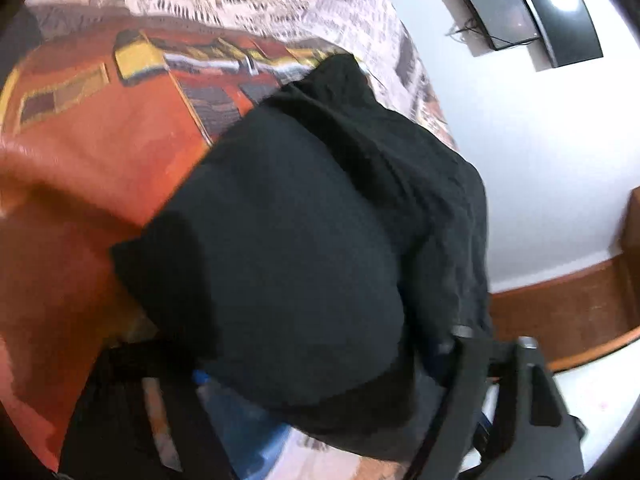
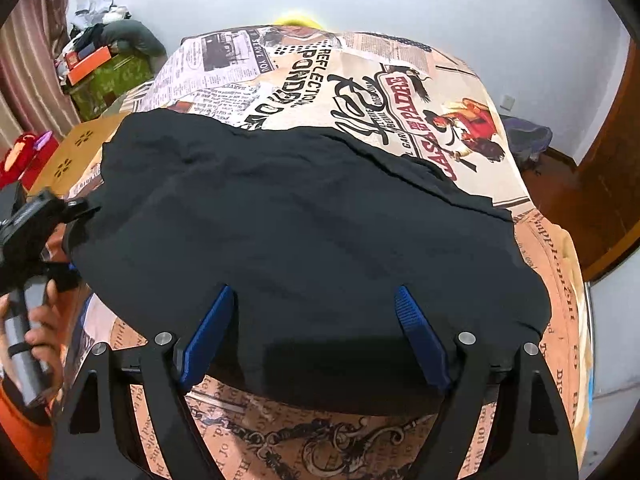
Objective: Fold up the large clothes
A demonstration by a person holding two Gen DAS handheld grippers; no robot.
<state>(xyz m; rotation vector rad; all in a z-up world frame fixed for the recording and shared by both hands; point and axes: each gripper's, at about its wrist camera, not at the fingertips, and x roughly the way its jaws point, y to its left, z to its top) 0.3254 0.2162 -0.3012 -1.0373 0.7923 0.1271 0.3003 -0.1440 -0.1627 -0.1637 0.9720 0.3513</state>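
here the black garment (image 2: 304, 240) lies spread across the bed (image 2: 400, 92), long axis left to right; the right gripper (image 2: 316, 340) hovers open over its near edge, while the left gripper (image 2: 76, 232) pinches its left edge.

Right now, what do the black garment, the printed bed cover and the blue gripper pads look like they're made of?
Black garment: soft matte woven or knit fabric, judging by its limp creases and lack of shine; the fibre is unclear.
Printed bed cover: thin printed cloth, matte, with newspaper-style graphics and light wrinkles.
Blue pads on the right hand-held gripper: probably ribbed plastic or rubber, given the fine ridges and dull sheen.
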